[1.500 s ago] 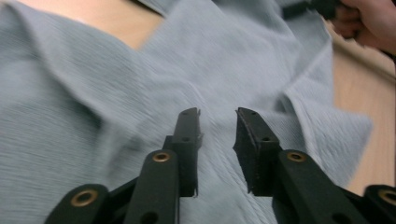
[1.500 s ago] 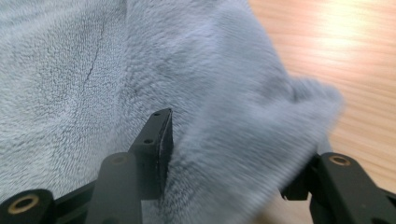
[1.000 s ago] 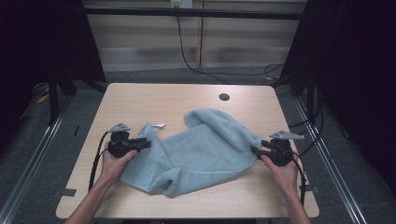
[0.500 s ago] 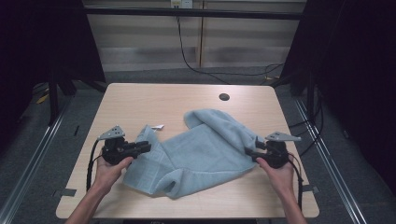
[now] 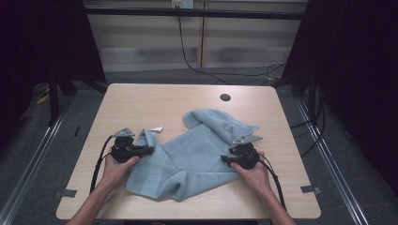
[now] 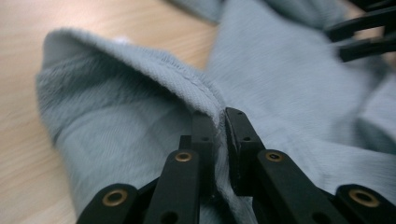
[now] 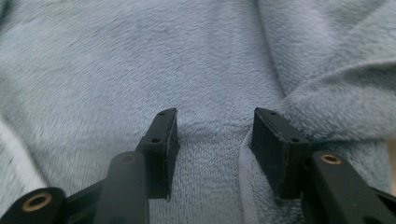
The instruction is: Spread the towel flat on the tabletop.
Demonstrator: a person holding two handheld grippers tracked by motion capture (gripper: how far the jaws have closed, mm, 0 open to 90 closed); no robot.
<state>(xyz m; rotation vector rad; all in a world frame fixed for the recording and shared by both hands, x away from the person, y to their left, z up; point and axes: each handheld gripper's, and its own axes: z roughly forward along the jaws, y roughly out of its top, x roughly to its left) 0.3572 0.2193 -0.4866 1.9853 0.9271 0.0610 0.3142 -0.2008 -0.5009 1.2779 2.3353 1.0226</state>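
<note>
A light blue towel [image 5: 197,150] lies rumpled across the middle of the wooden table [image 5: 141,103]. My left gripper [image 5: 146,151] is at the towel's left edge, and the left gripper view shows it [image 6: 220,122] shut on a raised fold of the hem [image 6: 187,81]. My right gripper [image 5: 224,160] rests on the towel's right part. In the right gripper view its jaws stand open [image 7: 215,128] over the towel [image 7: 140,56], with flat cloth between them. The right gripper's jaws [image 6: 359,37] also show far off in the left gripper view.
A small white scrap [image 5: 156,129] lies on the table just beyond the towel's left corner. A round cable hole [image 5: 225,97] sits near the far edge. Black frame posts and cables stand past the table.
My right gripper has slid leftward, from the towel's right edge onto the cloth. The towel's right side has bunched inward. The left gripper has barely moved.
</note>
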